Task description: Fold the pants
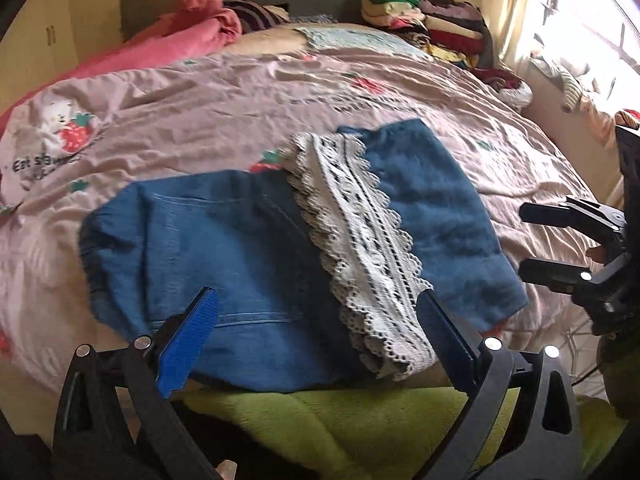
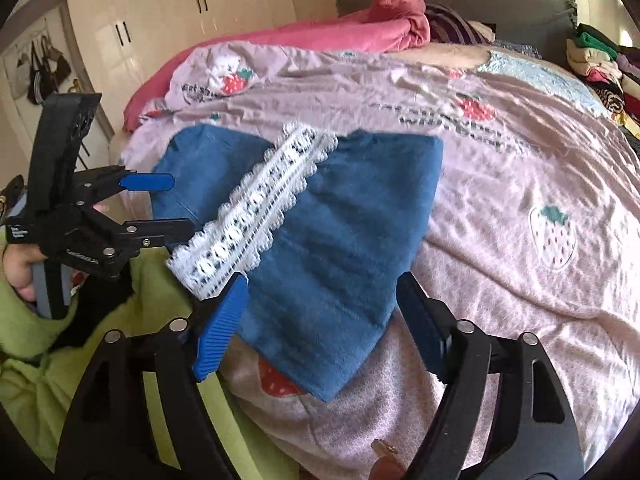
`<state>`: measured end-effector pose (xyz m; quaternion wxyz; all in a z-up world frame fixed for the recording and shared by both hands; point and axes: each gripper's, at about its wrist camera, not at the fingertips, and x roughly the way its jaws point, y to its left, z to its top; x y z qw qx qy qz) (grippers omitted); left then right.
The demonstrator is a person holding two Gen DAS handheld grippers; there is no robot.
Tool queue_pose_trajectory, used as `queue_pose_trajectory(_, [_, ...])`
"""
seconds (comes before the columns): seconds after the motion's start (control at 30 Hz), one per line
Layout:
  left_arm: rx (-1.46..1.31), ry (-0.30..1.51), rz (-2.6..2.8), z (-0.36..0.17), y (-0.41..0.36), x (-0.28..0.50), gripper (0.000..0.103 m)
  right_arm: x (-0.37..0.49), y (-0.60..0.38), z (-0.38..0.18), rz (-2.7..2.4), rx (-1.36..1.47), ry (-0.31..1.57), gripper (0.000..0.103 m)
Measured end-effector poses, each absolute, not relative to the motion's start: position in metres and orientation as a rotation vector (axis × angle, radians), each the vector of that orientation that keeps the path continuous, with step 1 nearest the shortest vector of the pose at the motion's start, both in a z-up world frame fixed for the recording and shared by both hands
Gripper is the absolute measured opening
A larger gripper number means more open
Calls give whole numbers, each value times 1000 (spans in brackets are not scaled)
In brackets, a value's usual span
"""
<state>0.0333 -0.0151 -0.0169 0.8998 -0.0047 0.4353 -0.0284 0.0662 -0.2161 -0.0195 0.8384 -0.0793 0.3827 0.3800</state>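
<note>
Blue denim pants [image 1: 224,240] with a white lace hem [image 1: 360,232] lie folded over on the pink strawberry bedspread [image 1: 192,112], near the bed's front edge. My left gripper [image 1: 316,304] is open and empty, hovering just above the near edge of the pants. My right gripper [image 2: 324,292] is open and empty, above the pants' right part [image 2: 344,232]; the lace [image 2: 256,208] runs to its left. The right gripper also shows at the right of the left wrist view [image 1: 536,240], and the left gripper at the left of the right wrist view [image 2: 172,204], both open.
A stack of folded clothes [image 1: 432,20] sits at the bed's far right by the window. A pink blanket [image 1: 192,16] is bunched at the grey headboard. A green fleece [image 1: 360,420] lies below the front edge. Wardrobes [image 2: 180,12] stand on the left.
</note>
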Motion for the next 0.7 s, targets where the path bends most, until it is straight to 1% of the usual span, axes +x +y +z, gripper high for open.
queue_pose_trajectory(0.03, [-16, 899, -51, -15, -12, 33, 98, 66, -215, -16, 806, -165, 800, 77])
queue_pose_trajectory(0.13, [-21, 891, -18, -9, -4, 30, 98, 66, -212, -7, 817, -149, 788, 78])
queue_pose_trajectory(0.23, [-32, 877, -4, -4, 1, 25, 98, 67, -208, 2, 818, -149, 768, 84])
queue_pose_trajectory(0.43, [-46, 848, 27, 5, 15, 18, 98, 69, -195, 12, 832, -132, 762, 87])
queue_pose_trajectory(0.7, [-91, 831, 86, 7, 44, 11, 98, 73, -158, 27, 880, -189, 735, 90])
